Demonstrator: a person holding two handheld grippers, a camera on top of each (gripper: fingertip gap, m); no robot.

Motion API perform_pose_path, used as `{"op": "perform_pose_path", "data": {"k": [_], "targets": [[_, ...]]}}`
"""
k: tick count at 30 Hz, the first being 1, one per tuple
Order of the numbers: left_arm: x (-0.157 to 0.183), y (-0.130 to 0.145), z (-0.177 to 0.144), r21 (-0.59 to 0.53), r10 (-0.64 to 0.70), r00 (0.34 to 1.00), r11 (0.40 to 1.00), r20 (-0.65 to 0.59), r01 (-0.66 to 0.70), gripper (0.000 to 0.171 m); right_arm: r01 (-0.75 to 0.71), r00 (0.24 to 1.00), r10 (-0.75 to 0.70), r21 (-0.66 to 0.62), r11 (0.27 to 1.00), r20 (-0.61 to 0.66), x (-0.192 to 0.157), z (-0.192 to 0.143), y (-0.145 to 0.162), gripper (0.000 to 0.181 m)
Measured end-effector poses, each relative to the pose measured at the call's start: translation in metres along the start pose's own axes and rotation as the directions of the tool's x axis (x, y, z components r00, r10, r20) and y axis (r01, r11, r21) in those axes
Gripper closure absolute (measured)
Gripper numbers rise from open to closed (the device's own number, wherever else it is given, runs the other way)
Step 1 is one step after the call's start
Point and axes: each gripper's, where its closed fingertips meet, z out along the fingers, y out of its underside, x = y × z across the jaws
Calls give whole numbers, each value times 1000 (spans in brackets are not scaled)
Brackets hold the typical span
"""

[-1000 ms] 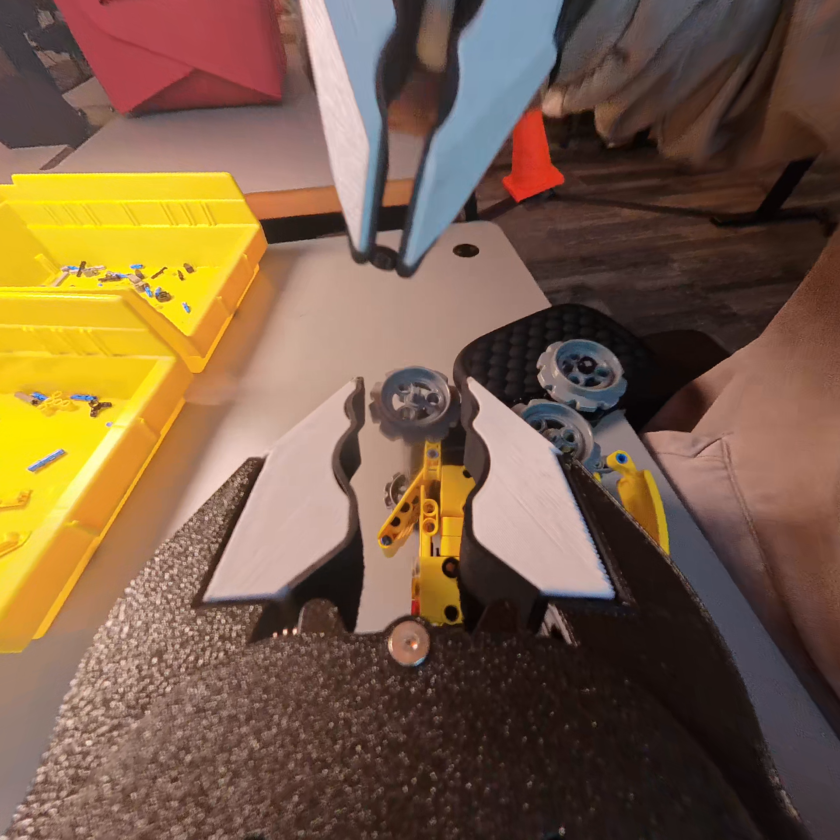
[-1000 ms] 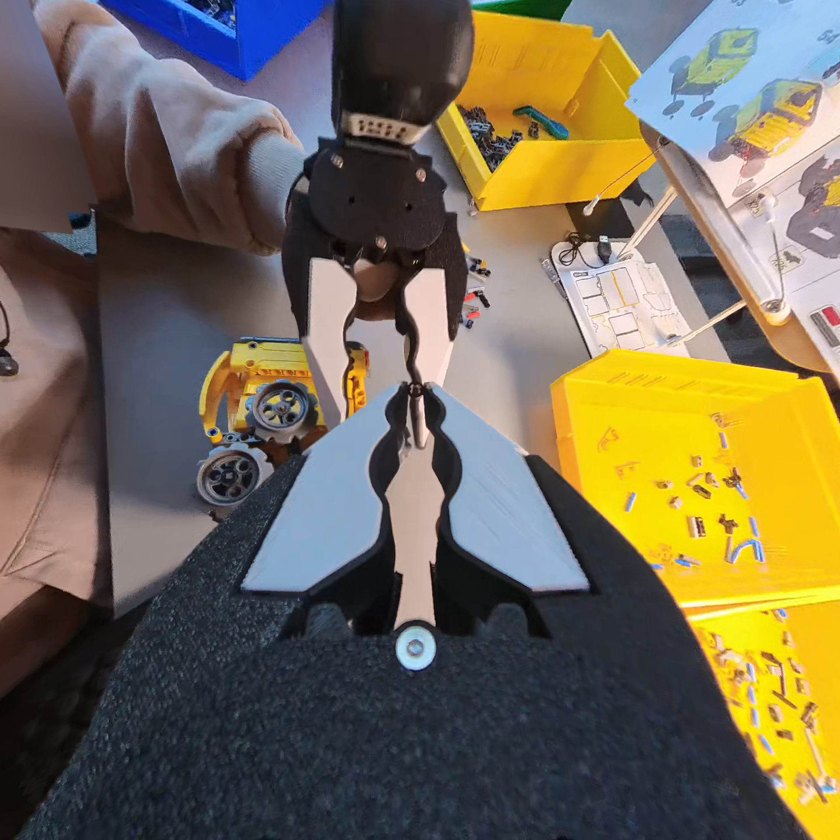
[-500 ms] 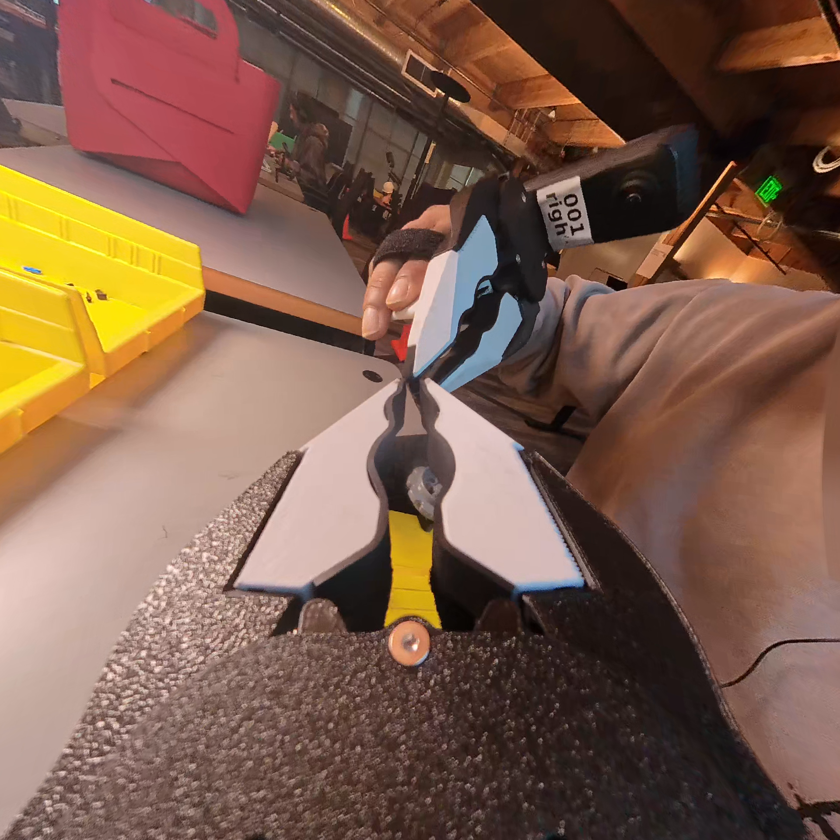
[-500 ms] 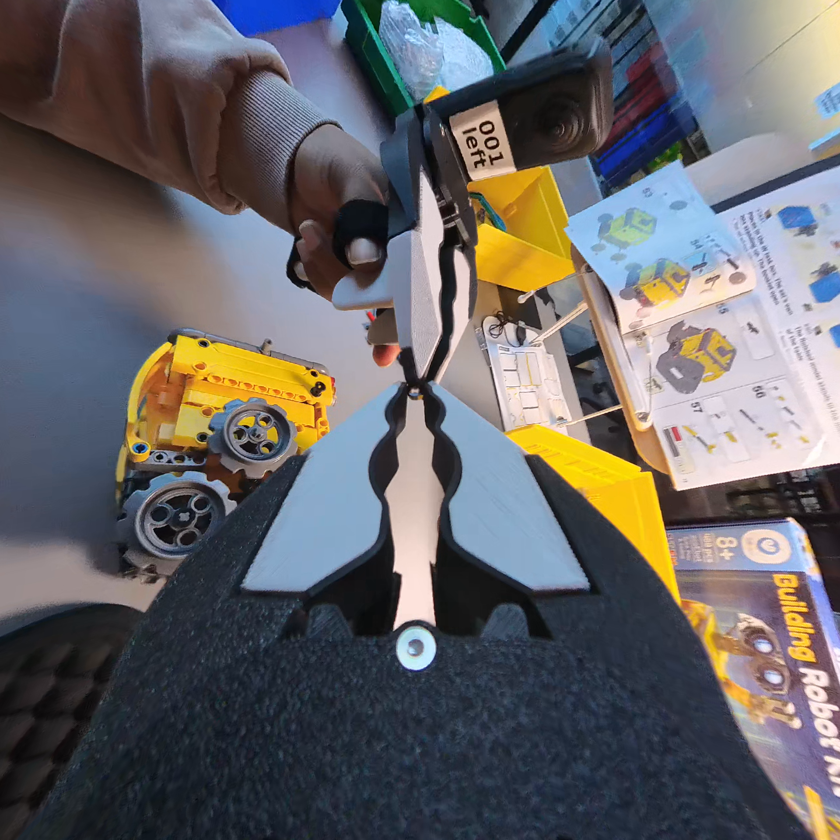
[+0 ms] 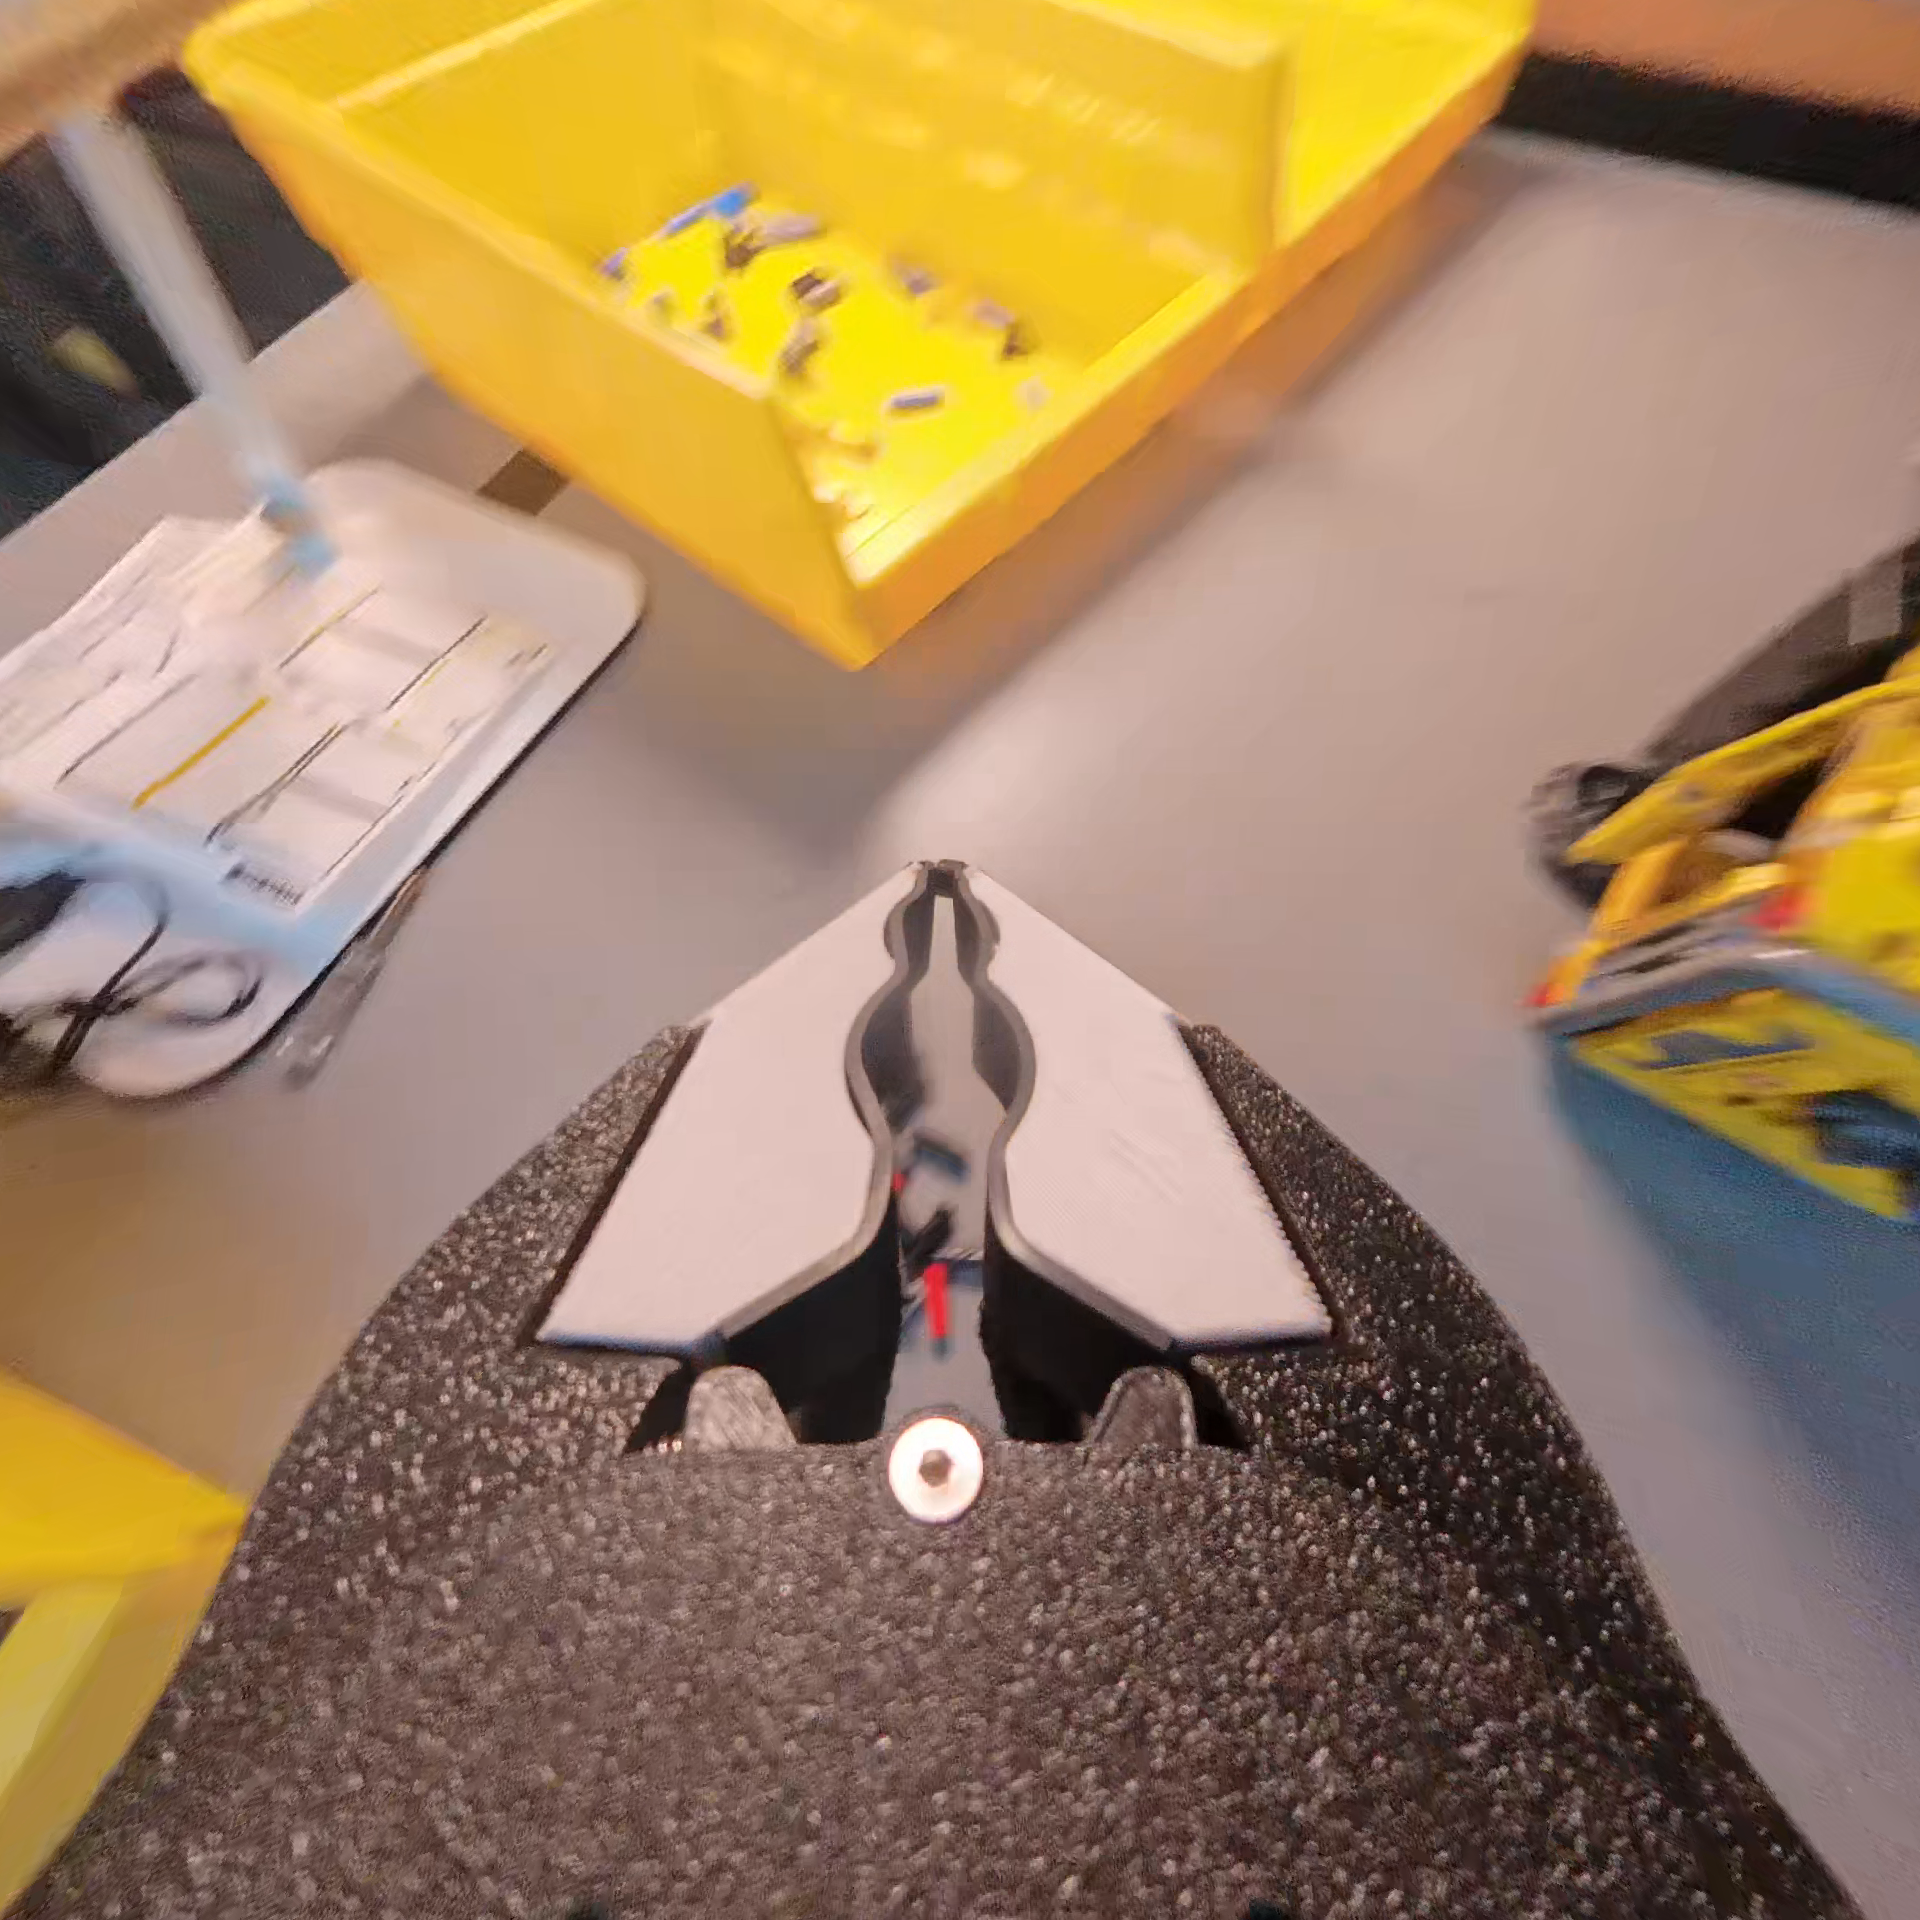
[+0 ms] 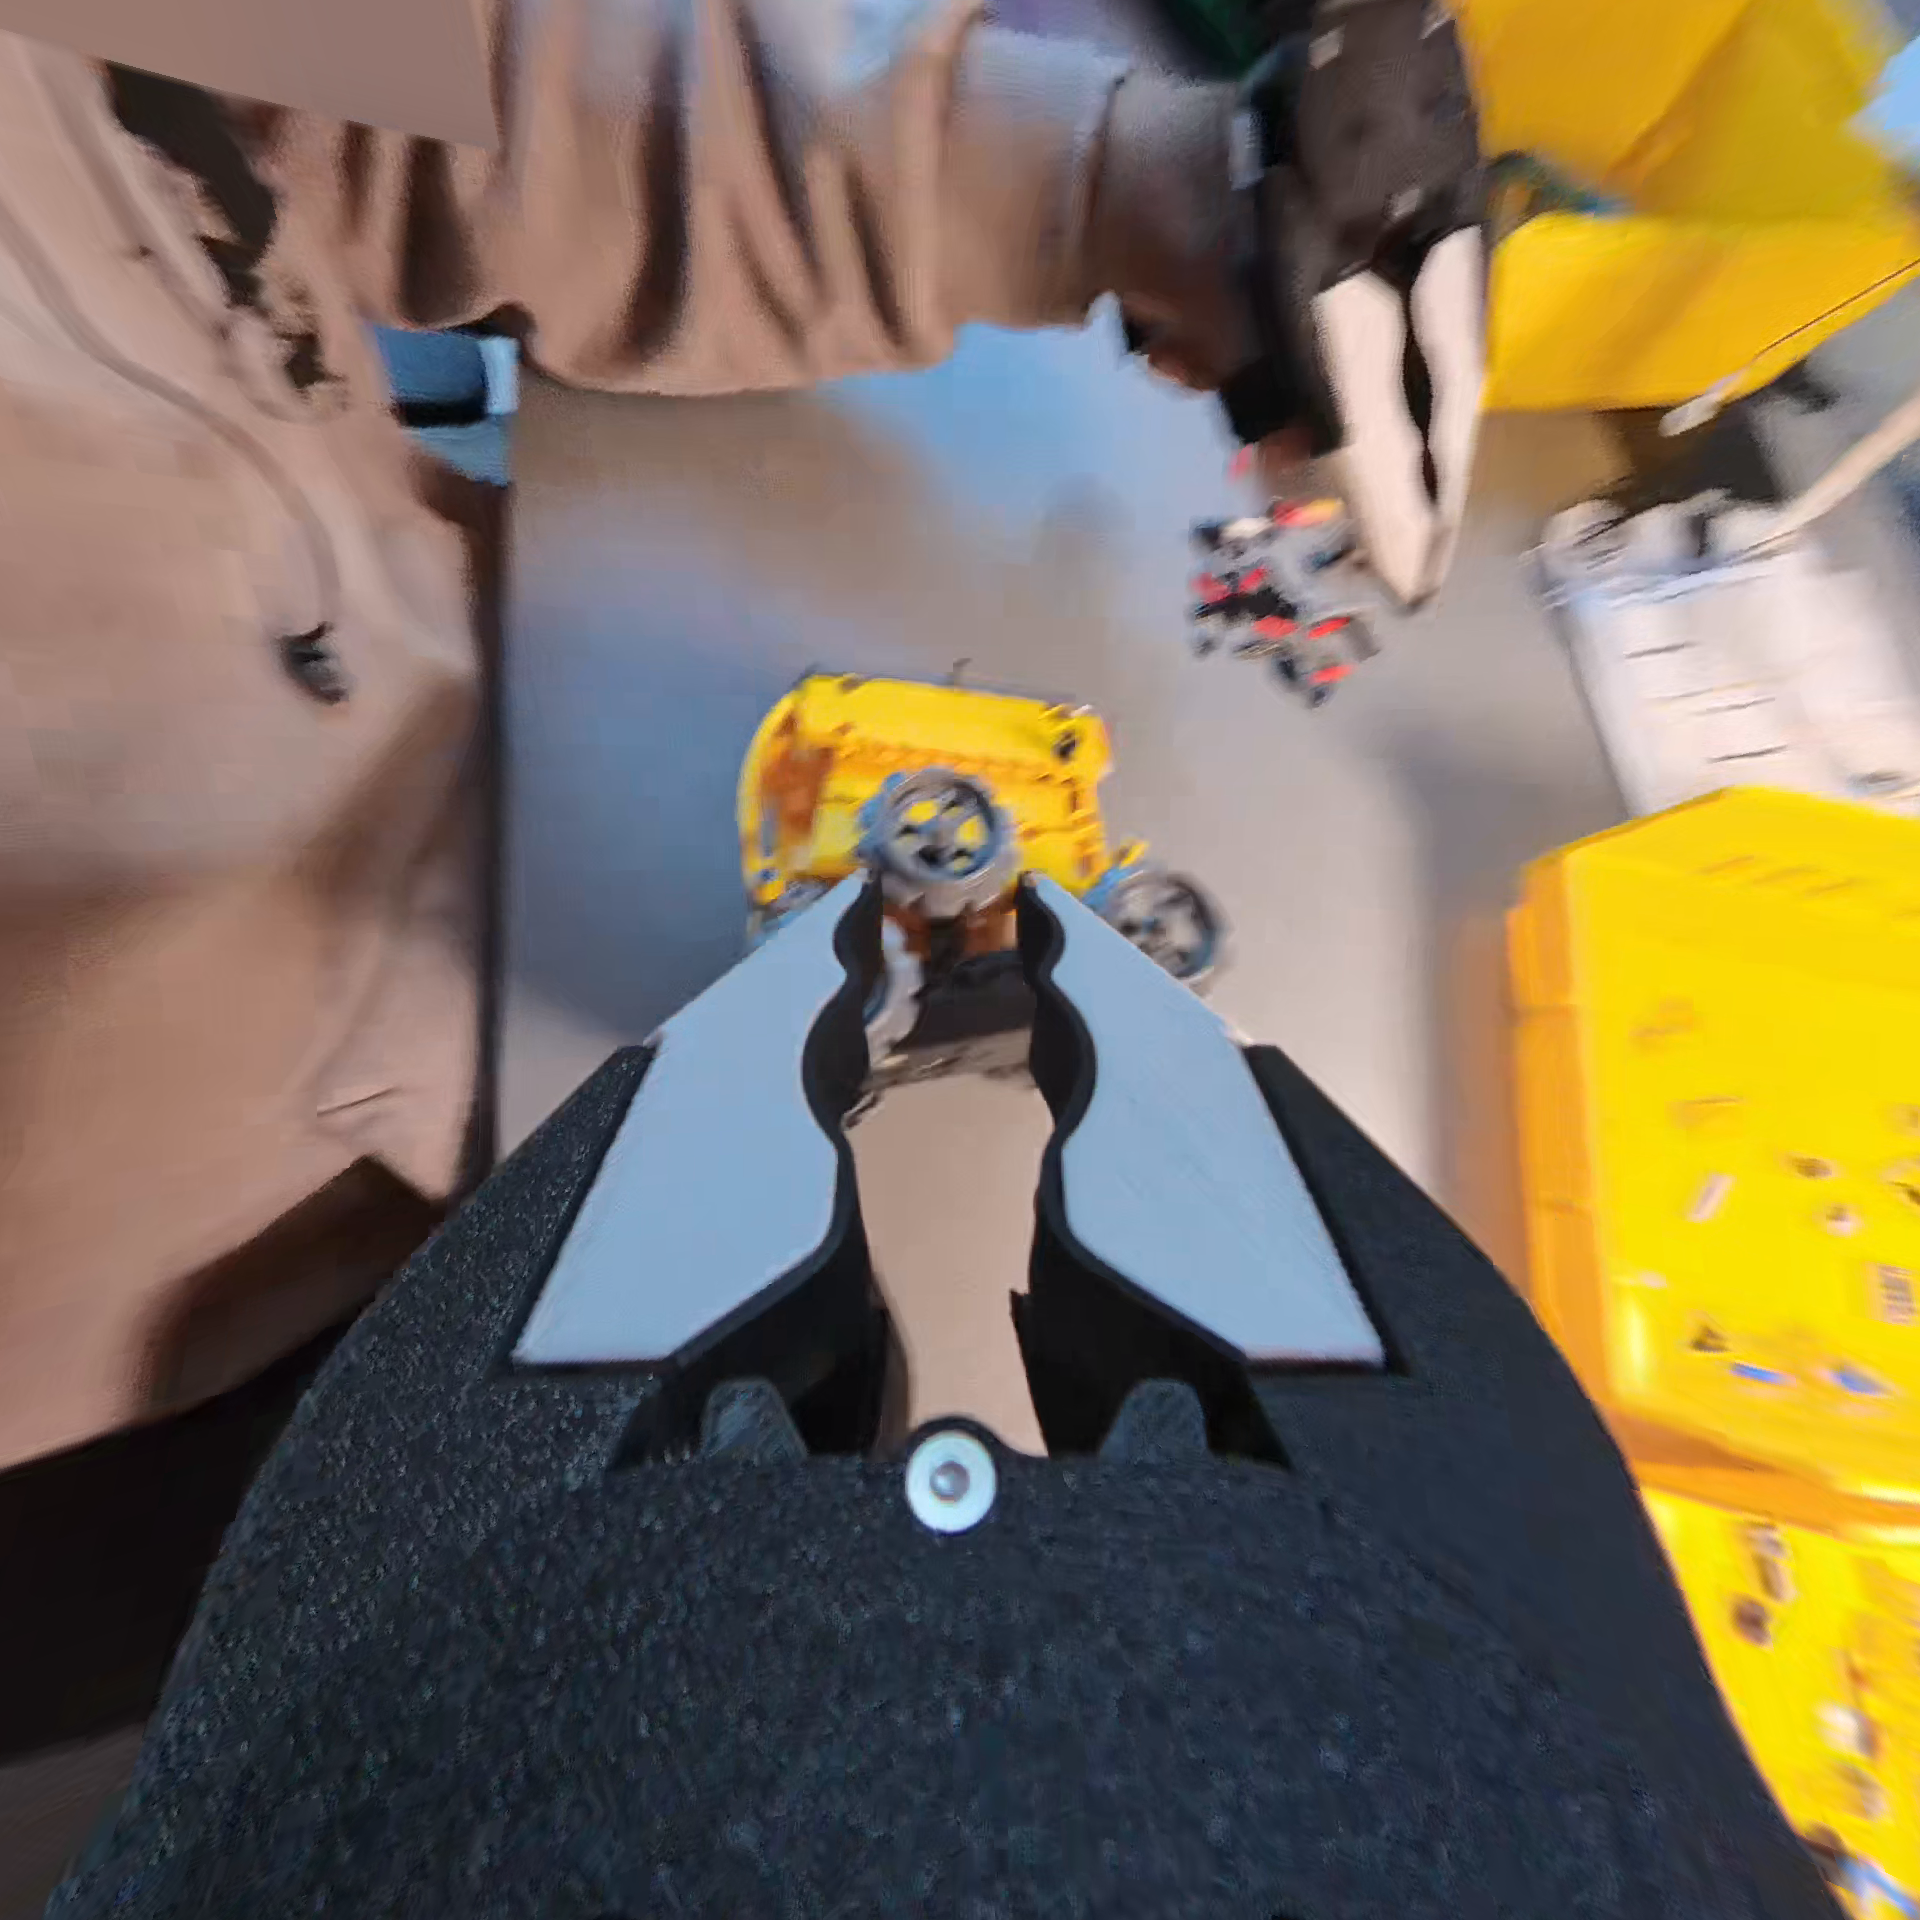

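My left gripper point(image 5: 943, 873) is shut, with a tiny dark piece point(image 5: 943, 867) pinched at its tips, held above the grey table point(image 5: 1195, 727). Loose red and black pieces point(image 5: 935, 1299) show through the gap below its fingers. It also shows in the right wrist view point(image 6: 1408, 582), above that same small pile point(image 6: 1278, 613). My right gripper point(image 6: 945, 883) is open and empty, its fingertips on either side of a grey toothed wheel point(image 6: 928, 831) on the yellow brick vehicle point(image 6: 925, 738). The vehicle also shows blurred at the right edge of the left wrist view point(image 5: 1766, 821).
A yellow bin point(image 5: 675, 436) of small parts stands ahead of the left gripper, with a white stand base and sheet point(image 5: 291, 707) to its left. A blue box point(image 5: 1714, 1091) lies right. Yellow bins point(image 6: 1714, 1039) are right of the vehicle; a beige sleeve point(image 6: 727, 208) is behind. The left gripper's tips are roughly 25 cm from the right gripper's. The right tips stand about 4 cm off the grey toothed wheel point(image 6: 928, 831).
The two grippers met tip to tip and parted. The right gripper opened and dropped toward the vehicle's wheel. The left gripper shut, then swung toward the yellow bin.
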Motion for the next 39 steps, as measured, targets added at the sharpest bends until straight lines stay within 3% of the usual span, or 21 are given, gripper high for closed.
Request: {"op": "perform_pose_path", "data": {"k": [3, 7, 12, 17, 19, 22, 25, 28, 33, 39], "targets": [[-43, 33, 5, -58, -57, 991, 996, 121, 64, 168, -28, 997, 31, -46, 999, 69, -20, 3, 18, 166], [-65, 45, 6, -47, -122, 976, 990, 178, 132, 167, -57, 996, 62, -61, 996, 71, -25, 8, 24, 169], [-66, 57, 9, -61, -178, 972, 980, 154, 189, 164, -71, 993, 79, -89, 993, 83, -26, 10, 28, 171], [-52, 50, 10, -62, -191, 978, 979, 78, 196, 151, -104, 990, 112, -103, 989, 85, -26, 10, 29, 174], [-31, 29, 6, -6, -159, 987, 987, -9, 159, 146, -124, 987, 134, -106, 987, 89, -26, 10, 30, 174], [38, -24, -12, 135, -30, 963, 988, -269, 69, 141, -170, 979, 182, -115, 979, 97, -27, 11, 30, 175], [122, -60, -35, 263, 199, 871, 961, -449, -84, 130, -198, 973, 211, -129, 972, 97, -28, 12, 30, 175], [196, -67, -51, 338, 363, 738, 921, -568, -193, 126, -230, 968, 241, -136, 964, 74, -24, 12, 30, 175], [253, -55, -37, 339, 471, 670, 881, -574, -329, 124, -293, 954, 298, -133, 947, 22, -19, 13, 31, 177], [258, -41, -16, 273, 572, 683, 819, -454, -505, 125, -223, 975, 222, -122, 967, -17, -24, 20, 27, 177]]}}
